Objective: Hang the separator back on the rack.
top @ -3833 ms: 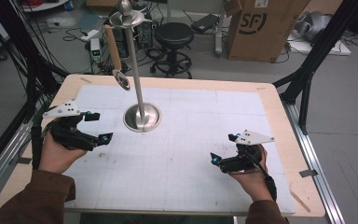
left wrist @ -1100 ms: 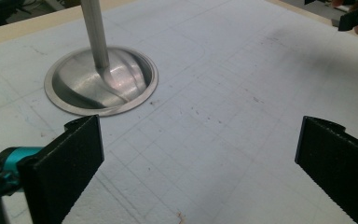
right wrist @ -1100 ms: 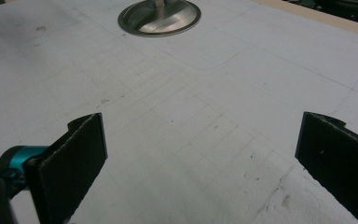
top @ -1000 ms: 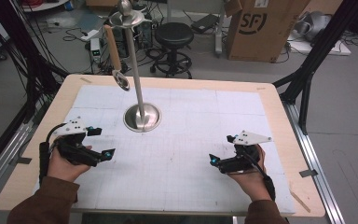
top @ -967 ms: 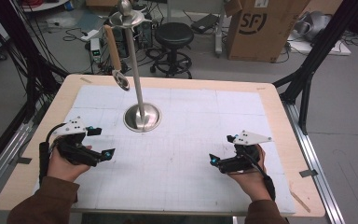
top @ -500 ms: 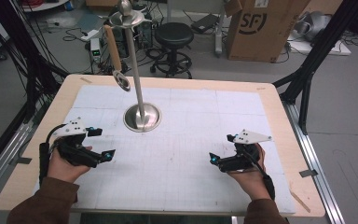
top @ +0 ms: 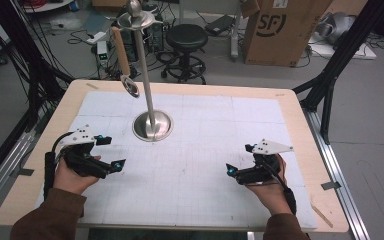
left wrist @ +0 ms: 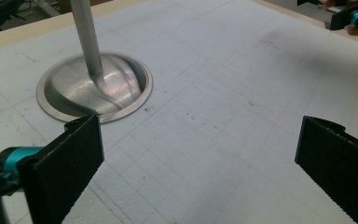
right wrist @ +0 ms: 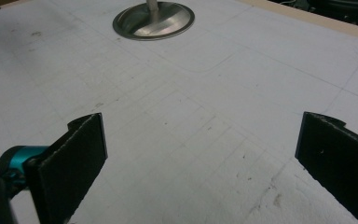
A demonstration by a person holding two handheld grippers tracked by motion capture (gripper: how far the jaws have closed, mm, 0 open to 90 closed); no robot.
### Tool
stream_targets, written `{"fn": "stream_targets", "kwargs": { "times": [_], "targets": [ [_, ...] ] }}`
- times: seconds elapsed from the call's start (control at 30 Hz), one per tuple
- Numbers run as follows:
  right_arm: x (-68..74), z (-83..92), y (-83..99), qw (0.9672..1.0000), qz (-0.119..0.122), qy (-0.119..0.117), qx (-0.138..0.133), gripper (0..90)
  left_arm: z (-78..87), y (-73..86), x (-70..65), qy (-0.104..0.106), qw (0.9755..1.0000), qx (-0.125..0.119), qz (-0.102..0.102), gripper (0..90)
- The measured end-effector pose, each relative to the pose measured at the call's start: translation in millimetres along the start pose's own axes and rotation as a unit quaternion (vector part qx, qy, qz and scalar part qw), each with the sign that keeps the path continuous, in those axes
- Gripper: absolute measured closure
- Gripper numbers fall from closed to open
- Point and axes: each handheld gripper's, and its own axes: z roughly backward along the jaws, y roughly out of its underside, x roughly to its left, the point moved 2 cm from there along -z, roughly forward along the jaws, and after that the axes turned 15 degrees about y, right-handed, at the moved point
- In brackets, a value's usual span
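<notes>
A metal stand rises from a round base [top: 152, 125] at the back middle of the white gridded mat [top: 200, 150]. A spoon with a wooden handle [top: 121, 50] hangs from the stand's top, its metal bowl [top: 130, 86] beside the pole. My left gripper [top: 111, 151] is held open at the mat's left, in front and left of the base. The right gripper [top: 238, 159] is open at the mat's right front. In the left gripper view the jaws stand wide apart around bare mat, the base [left wrist: 94, 88] just beyond them. The right gripper view has the base [right wrist: 153, 21] far ahead.
The wooden table edge [top: 310, 150] frames the mat. Behind the table stand a black stool [top: 186, 42], a cardboard box [top: 280, 30] and floor cables. Black frame posts [top: 330, 80] flank the table.
Since 3.8 s ago my left gripper has come back toward the person's side of the table. Over the last second both grippers have stayed almost still and open.
</notes>
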Motion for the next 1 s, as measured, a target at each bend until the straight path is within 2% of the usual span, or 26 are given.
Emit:
{"fn": "stream_targets", "kwargs": {
  "times": [0.13,0.23,0.4,0.53,0.67,0.7,0.77,0.8,0.93,1.0],
  "targets": [
    [4.1,-1.4,-0.6,1.0,0.002,-0.006,0.002,0.8,-4.0,4.0,0.7,0.002,1.0,0.006,0.005,1.6],
    [8.1,-4.6,-0.8,0.9998,0.016,-0.01,0.006,0.8,-9.5,8.2,3.2,0.0,0.9998,0.016,0.01,1.6],
    [17.2,-11.3,1.2,0.9994,0.023,-0.022,0.015,0.8,-15.1,14.9,6.3,-0.01,0.9992,0.036,0.014,1.6],
    [19.7,-14.5,0.5,0.9992,0.024,-0.026,0.015,0.8,-7.8,16.4,9.5,-0.016,0.9995,0.02,0.019,1.6],
    [16.9,-9.6,-0.1,0.9996,0.021,-0.019,0.007,1.6,-6.0,18.1,12.3,-0.018,0.9995,0.013,0.025,1.6],
    [16.1,-7.9,-0.5,0.9996,0.02,-0.018,0.003,6.7,-6.3,17.8,12.2,-0.017,0.9995,0.012,0.023,1.6],
    [14.1,-4.3,-1.3,0.9992,0.021,-0.035,0.001,23.3,-6.6,17.2,11.3,-0.015,0.9996,0.009,0.021,1.6],
    [13.8,-3.3,-2.0,0.999,0.023,-0.039,-0.003,28.1,-6.3,17.0,10.8,-0.014,0.9996,0.008,0.021,1.6],
    [14.0,-3.3,-3.1,0.9987,0.03,-0.042,-0.008,35.4,-4.4,16.4,9.8,-0.012,0.9997,0.004,0.019,1.6],
    [13.9,-3.6,-3.0,0.9987,0.031,-0.041,-0.006,35.5,-3.7,16.1,8.8,-0.011,0.9998,0.005,0.017,1.6]
  ]
}}
